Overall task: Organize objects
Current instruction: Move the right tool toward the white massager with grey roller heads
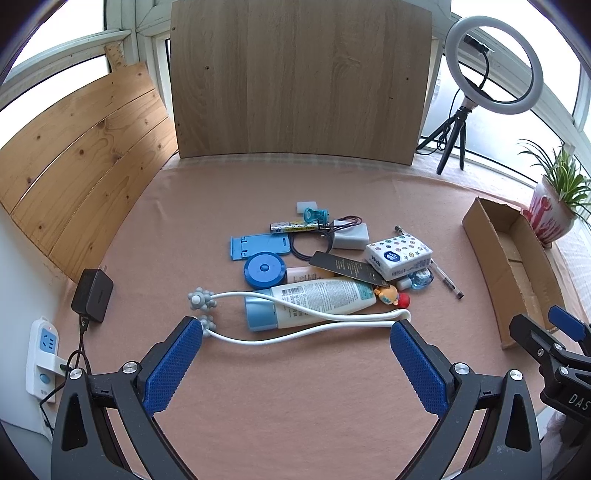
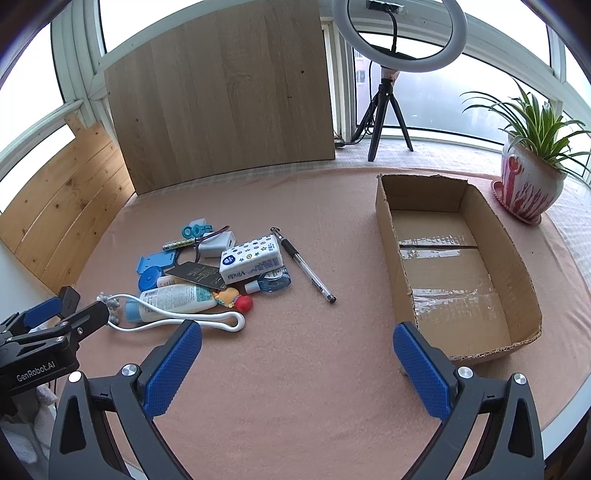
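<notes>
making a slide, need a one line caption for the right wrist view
Open right gripper above a pink cloth, between a pile of small clutter with a white lotion bottle and an empty brown cardboard box.

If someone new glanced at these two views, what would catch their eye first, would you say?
Probably the jumble of small items heaped mid-table on the pink cloth, with a white lotion bottle at its near edge. Next, the empty cardboard box to the pile's right. Behind the box, a ring light on a tripod stands by the window.

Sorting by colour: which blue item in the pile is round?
The round blue case, beside the flat rectangular blue phone stand; the lotion tube has only a blue cap.
</notes>
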`<state>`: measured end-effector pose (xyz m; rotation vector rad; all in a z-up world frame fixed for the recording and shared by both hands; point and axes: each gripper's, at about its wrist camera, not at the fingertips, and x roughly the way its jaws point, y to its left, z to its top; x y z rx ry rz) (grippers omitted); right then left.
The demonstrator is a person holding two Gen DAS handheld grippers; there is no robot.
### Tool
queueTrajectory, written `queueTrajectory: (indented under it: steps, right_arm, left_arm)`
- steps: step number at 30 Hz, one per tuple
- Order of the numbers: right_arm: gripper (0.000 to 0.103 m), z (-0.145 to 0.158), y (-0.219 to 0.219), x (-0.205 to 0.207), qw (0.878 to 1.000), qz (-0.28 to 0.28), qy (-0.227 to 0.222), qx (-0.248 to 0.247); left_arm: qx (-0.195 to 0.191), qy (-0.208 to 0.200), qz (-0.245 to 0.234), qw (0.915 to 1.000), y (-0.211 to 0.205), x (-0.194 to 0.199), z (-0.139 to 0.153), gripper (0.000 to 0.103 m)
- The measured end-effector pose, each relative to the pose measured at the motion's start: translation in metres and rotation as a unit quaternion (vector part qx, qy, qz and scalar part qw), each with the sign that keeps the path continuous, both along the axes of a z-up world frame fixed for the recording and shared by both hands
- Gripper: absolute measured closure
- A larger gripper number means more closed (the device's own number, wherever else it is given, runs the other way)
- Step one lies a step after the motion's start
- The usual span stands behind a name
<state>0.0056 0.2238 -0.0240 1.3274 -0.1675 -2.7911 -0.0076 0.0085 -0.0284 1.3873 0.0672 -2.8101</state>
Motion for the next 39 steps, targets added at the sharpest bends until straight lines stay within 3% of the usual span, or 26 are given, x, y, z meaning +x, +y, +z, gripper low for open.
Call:
queueTrajectory:
  steps: [16, 26, 32, 39]
  right_arm:
    - [0.001, -0.006, -0.005, -0.004, 1.000, 0.013, -0.013, -0.003]
    - [0.001, -0.014, -0.006, -0.011, 0.999, 0.024, -0.026, -0.005]
    - [0.001, -0.018, -0.015, -0.013, 0.999, 0.044, -0.024, 0.007]
    - [0.001, -0.027, -0.024, -0.021, 0.998, 0.061, -0.031, 0.014]
  left_arm:
    - [0.008, -0.014, 0.012, 0.9998, -0.017, -0.010, -0.015, 0.000]
    - [0.016, -0.018, 0.064, 0.9976, -0.064, -0.021, -0.023, 0.000]
    - [-0.001, -0.020, 0.085, 0.9962, -0.093, -0.031, -0.030, 0.000]
    - [-0.002, -0.023, 0.082, 0.9963, -0.109, -0.061, -0.034, 0.000]
